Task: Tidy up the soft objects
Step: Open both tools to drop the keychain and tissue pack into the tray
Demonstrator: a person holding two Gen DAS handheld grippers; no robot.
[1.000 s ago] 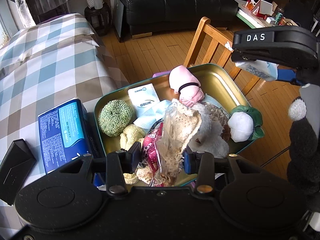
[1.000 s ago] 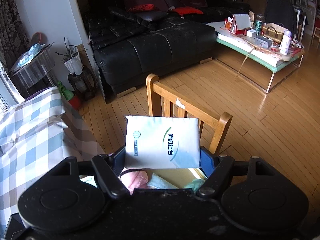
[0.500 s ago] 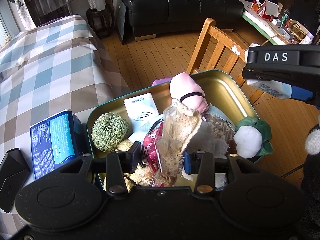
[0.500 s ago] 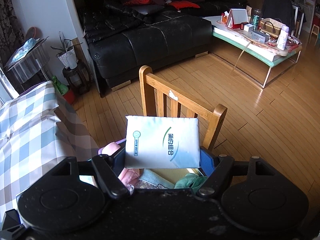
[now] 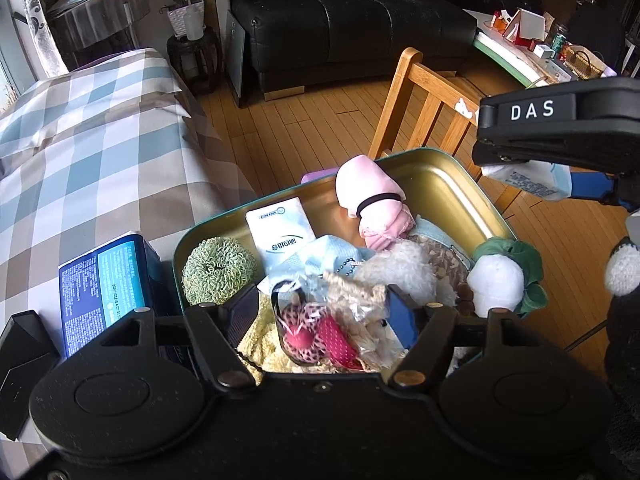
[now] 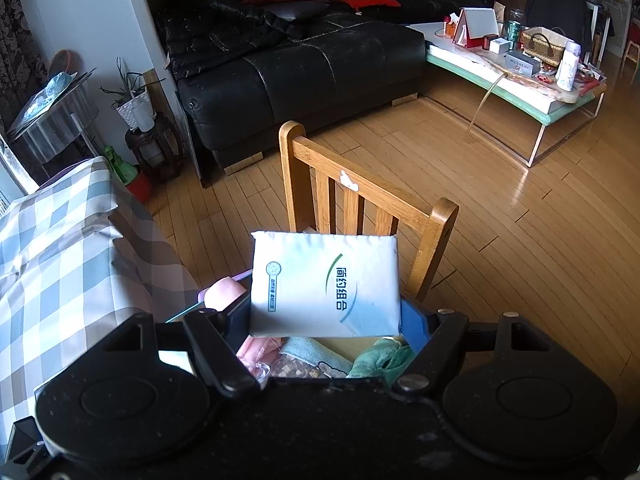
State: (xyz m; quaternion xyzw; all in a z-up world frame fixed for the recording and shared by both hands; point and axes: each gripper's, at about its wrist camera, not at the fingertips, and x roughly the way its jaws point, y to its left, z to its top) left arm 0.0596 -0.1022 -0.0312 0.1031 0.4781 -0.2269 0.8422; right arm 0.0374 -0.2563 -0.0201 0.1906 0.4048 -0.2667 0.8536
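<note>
A gold-lined tin [image 5: 460, 184] holds several soft things: a pink mitten [image 5: 372, 196], a green knitted puff [image 5: 218, 270], a tissue pack [image 5: 280, 232], white fluff [image 5: 404, 268] and a white-and-green plush [image 5: 498, 284]. My left gripper [image 5: 320, 316] hangs over the tin's near end with its jaws opening. A crinkly bag of cream knit [image 5: 356, 300] lies loose between them on a pink spotted item [image 5: 304, 332]. My right gripper [image 6: 326, 320] is shut on a second white tissue pack [image 6: 324, 284] and hovers above the tin's right side. That pack [image 5: 528, 184] also shows in the left wrist view.
The tin sits at the edge of a checked cloth [image 5: 100, 140], next to a blue box [image 5: 100, 292] and a black case [image 5: 20, 356]. A wooden chair [image 6: 360, 200] stands just behind it. A black sofa [image 6: 300, 68] and a low table [image 6: 520, 84] lie beyond.
The left jaws have spread apart. The bag of cream knit, held upright between them before, has dropped into the tin. The right gripper keeps its hold on the tissue pack.
</note>
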